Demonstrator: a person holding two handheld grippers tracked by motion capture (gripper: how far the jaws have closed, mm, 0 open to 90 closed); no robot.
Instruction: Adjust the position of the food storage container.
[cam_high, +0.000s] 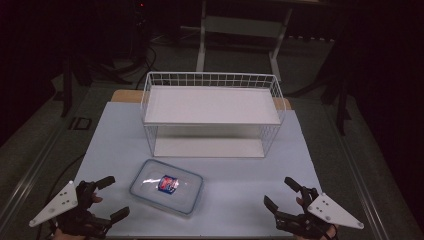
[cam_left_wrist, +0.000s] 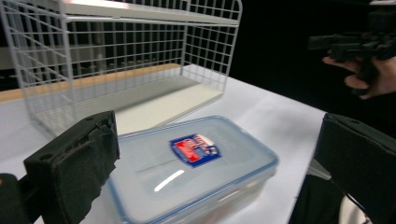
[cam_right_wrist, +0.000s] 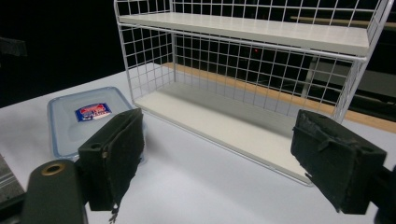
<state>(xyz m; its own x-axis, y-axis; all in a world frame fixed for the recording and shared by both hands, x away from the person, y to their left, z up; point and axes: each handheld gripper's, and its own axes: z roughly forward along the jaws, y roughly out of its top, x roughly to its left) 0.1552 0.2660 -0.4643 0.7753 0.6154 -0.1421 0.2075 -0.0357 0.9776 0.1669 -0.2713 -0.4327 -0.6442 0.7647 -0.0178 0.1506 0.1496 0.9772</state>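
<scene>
A clear lidded plastic box (cam_high: 166, 186) with a red and blue label lies on the white table, in front of a white two-shelf wire rack (cam_high: 212, 114). My left gripper (cam_high: 114, 197) stands open at the near left, just left of the box, with nothing between its jaws. In the left gripper view the box (cam_left_wrist: 194, 163) lies close ahead between the black pads (cam_left_wrist: 77, 161). My right gripper (cam_high: 282, 192) stands open at the near right, apart from the box. Its view shows the rack (cam_right_wrist: 261, 70) ahead and the box (cam_right_wrist: 88, 119) off to the left.
The white table top (cam_high: 235, 190) ends at a wooden strip behind the rack. Both rack shelves are bare. A dark floor with stands and a table frame (cam_high: 240, 30) lies beyond. In the left gripper view the other hand and its gripper (cam_left_wrist: 359, 51) hover at upper right.
</scene>
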